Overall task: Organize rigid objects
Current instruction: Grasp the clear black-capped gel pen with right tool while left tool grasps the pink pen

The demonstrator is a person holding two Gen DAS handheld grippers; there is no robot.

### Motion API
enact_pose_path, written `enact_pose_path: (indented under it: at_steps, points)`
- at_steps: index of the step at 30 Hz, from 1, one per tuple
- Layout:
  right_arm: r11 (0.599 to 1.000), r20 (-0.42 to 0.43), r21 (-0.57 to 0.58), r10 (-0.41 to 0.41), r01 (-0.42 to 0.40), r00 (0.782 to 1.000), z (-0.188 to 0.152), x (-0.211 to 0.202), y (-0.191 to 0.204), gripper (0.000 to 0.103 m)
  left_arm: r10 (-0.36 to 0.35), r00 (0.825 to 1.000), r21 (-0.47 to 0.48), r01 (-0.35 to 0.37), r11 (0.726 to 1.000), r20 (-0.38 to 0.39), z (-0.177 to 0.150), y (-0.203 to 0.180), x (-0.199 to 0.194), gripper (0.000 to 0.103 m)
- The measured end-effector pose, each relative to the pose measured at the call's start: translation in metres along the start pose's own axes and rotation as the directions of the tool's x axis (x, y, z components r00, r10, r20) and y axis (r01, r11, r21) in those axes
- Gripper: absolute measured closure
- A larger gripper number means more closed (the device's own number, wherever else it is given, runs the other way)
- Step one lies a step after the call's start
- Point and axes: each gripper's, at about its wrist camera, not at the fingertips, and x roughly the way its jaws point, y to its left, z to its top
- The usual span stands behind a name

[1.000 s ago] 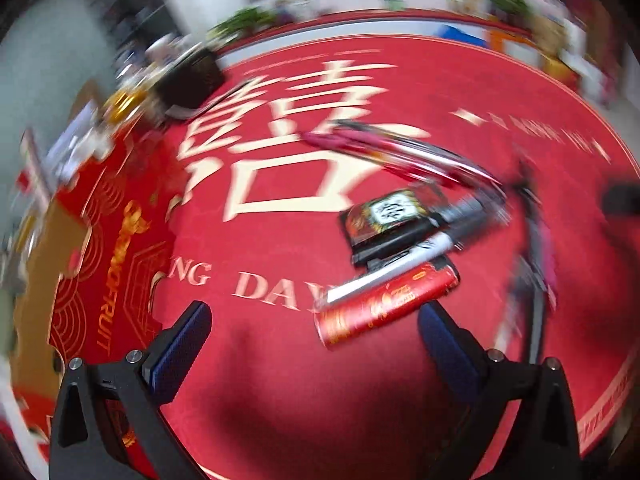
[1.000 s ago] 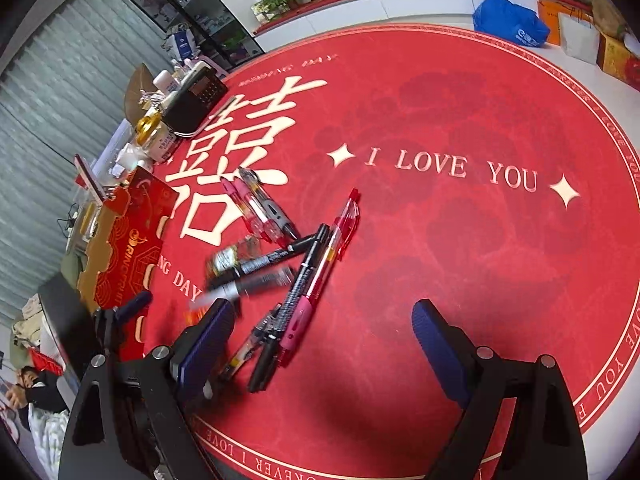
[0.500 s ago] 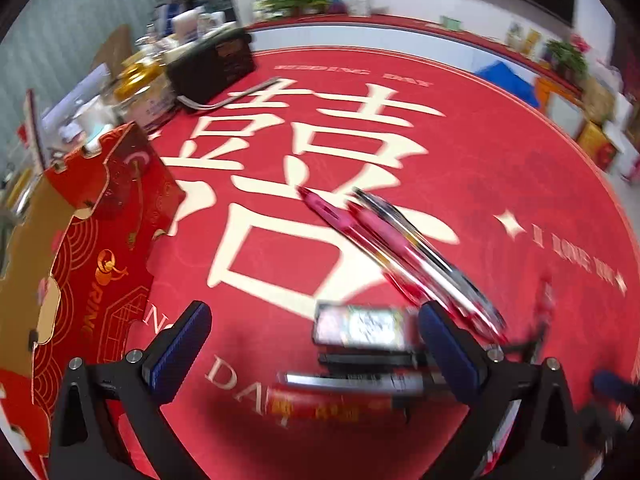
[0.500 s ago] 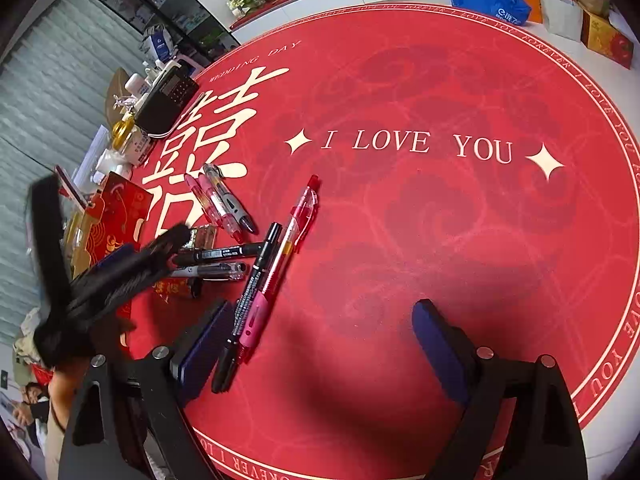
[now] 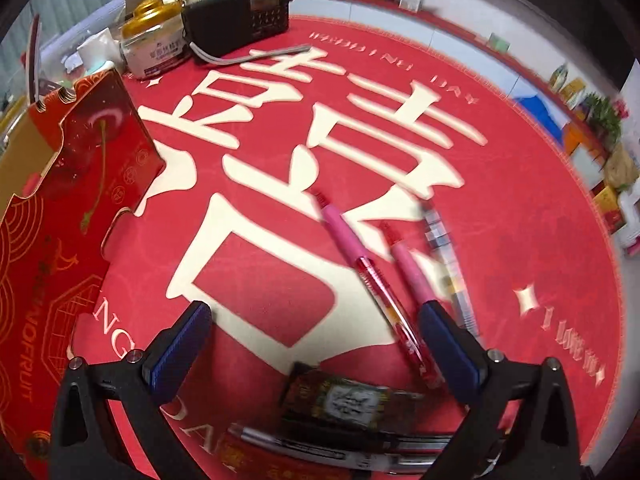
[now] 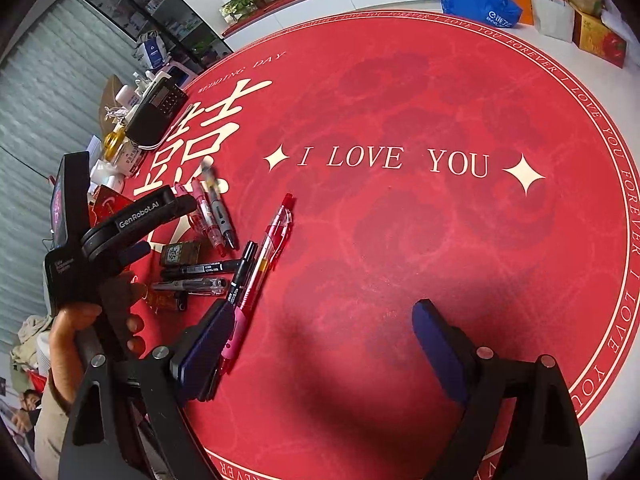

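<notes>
Left gripper [image 5: 316,344], fingers wide and empty, hovers above the small dark box [image 5: 344,400]; it should straddle the box squarely, clear of the pens [image 5: 376,284].

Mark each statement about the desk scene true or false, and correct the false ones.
1. Both hand-held grippers are open with nothing between their pads. True: the left hand-held gripper and the right hand-held gripper are both empty.
2. The black radio lies in the middle of the pen cluster. False: it stands at the far edge of the red mat, apart from the pens.
3. Two pink-grip pens lie side by side next to a clear pen. True.
4. The red pen beside the black marker stands upright. False: it lies flat on the mat.
5. The mat reads "I LOVE YOU". True.
</notes>
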Motion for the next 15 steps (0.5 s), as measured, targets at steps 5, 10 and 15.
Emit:
enact_pose_path:
  at_steps: [5, 10, 15]
  points:
    - [0.999, 0.027, -0.036, -0.034, 0.035, 0.999, 0.002, -0.003, 0.004, 0.012, 0.044, 0.999, -0.005, -0.044, 0.999, 0.028, 0.001, 0.021, 0.002, 0.000]
    - [0.988, 0.050, -0.136, -0.066, 0.072, 0.997, 0.020, 0.007, 0.028, 0.012, 0.030, 0.999, -0.006, -0.030, 1.000, 0.046, 0.001, 0.033, 0.004, 0.000]
    - [0.942, 0.083, -0.302, -0.127, 0.147, 0.988, 0.053, 0.034, 0.072, 0.012, 0.047, 0.998, -0.048, -0.045, 0.998, 0.048, 0.001, 0.031, 0.003, 0.000]
